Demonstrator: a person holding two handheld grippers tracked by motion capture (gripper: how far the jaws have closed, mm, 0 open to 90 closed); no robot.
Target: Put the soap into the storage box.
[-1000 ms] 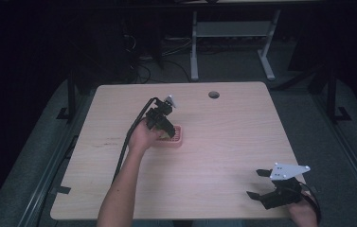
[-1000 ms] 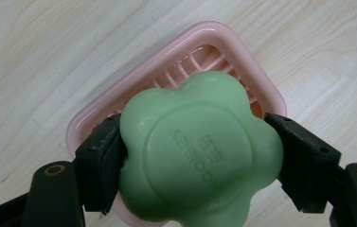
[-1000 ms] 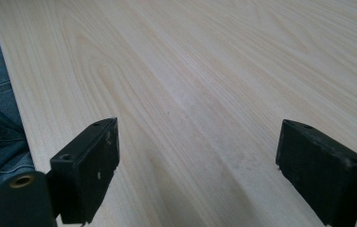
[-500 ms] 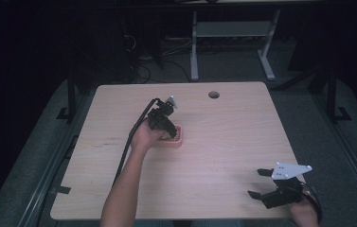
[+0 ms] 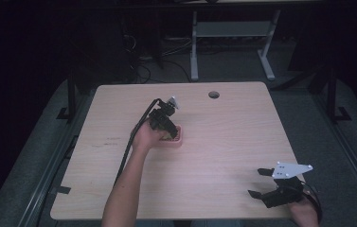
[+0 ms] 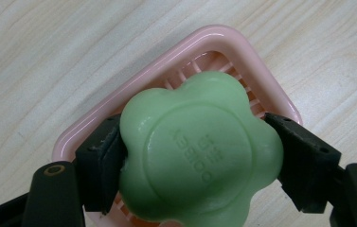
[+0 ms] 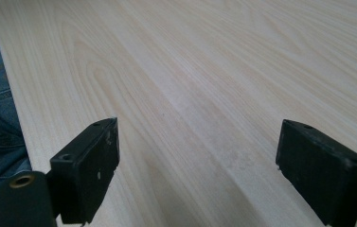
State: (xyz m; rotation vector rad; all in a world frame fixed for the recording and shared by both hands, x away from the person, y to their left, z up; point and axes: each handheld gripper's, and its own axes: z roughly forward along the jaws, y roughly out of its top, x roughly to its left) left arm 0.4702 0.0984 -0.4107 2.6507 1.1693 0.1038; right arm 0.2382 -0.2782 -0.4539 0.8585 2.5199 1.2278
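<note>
Nearest the person, at the table's near right corner, the right gripper (image 5: 263,184) rests low over bare wood, its two jaws spread wide with nothing between them. Farther in, near the middle of the wooden table (image 5: 223,142), the left gripper (image 6: 200,156) has its jaws clamped on one green flower-shaped soap bar (image 6: 200,151), held directly over one pink slatted soap dish (image 6: 133,94); whether the bar touches the dish cannot be told. Beyond, one round cable hole (image 5: 213,94) sits near the table's far edge.
</note>
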